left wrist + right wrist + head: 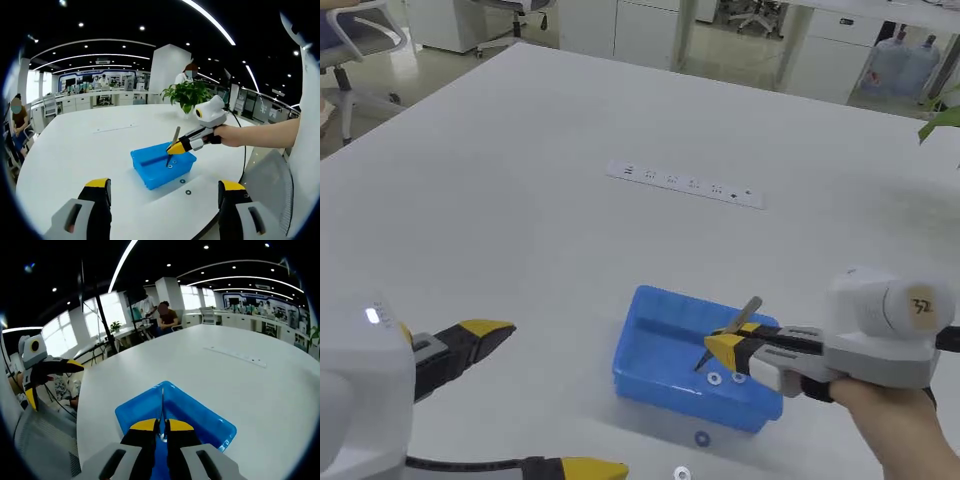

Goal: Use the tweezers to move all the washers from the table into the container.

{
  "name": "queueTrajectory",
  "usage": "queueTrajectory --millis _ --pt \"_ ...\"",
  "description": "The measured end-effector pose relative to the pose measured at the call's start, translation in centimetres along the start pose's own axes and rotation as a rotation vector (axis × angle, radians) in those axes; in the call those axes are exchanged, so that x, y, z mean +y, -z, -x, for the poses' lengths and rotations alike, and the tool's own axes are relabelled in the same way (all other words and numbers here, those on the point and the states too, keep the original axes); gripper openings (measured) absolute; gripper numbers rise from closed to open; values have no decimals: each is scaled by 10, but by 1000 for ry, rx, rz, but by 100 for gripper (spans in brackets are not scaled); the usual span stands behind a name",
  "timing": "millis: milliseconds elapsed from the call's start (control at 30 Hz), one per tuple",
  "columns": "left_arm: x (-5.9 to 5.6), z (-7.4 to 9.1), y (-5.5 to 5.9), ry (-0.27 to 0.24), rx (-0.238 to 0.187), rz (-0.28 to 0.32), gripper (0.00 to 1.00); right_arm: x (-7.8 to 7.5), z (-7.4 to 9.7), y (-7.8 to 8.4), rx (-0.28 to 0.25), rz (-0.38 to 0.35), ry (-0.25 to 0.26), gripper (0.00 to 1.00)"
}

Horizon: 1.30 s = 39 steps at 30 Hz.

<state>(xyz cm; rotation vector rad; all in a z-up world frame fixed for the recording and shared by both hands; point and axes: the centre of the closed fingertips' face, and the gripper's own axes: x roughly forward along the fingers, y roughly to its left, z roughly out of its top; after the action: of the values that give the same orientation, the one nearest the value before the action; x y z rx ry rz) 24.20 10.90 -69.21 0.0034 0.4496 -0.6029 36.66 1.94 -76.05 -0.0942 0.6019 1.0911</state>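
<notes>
The blue container [660, 345] stands on the white table near its front edge, with two washers [715, 379] lying inside it. My right gripper [725, 346] is shut on the tweezers [748, 308], whose tips point down into the container [200, 420]; I cannot tell whether they hold a washer. In the right gripper view the tweezers [162, 402] run straight out from between my right gripper's [161, 424] closed jaws. Two more washers [702, 437] lie on the table in front of the container [155, 167], also seen as washers [188, 192]. My left gripper [560, 398] hangs open to the left, empty.
A flat white power strip [685, 184] lies across the middle of the table [520, 200]. Office chairs [360, 40] and water bottles [900, 55] stand beyond the far edges. People sit at desks in the background [167, 317].
</notes>
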Motion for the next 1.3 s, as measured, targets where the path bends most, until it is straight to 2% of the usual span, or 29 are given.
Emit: queueTrajectory --millis 400,900,1300 --pt "-2 -1 2 4 13 -7 90 0 -4 6 26 -8 -1 3" --pt "-3 -2 3 10 22 -13 90 3 -3 4 21 1 -1 3" --pt "-2 -2 6 14 28 -13 89 13 16 -10 -44 36 8 3"
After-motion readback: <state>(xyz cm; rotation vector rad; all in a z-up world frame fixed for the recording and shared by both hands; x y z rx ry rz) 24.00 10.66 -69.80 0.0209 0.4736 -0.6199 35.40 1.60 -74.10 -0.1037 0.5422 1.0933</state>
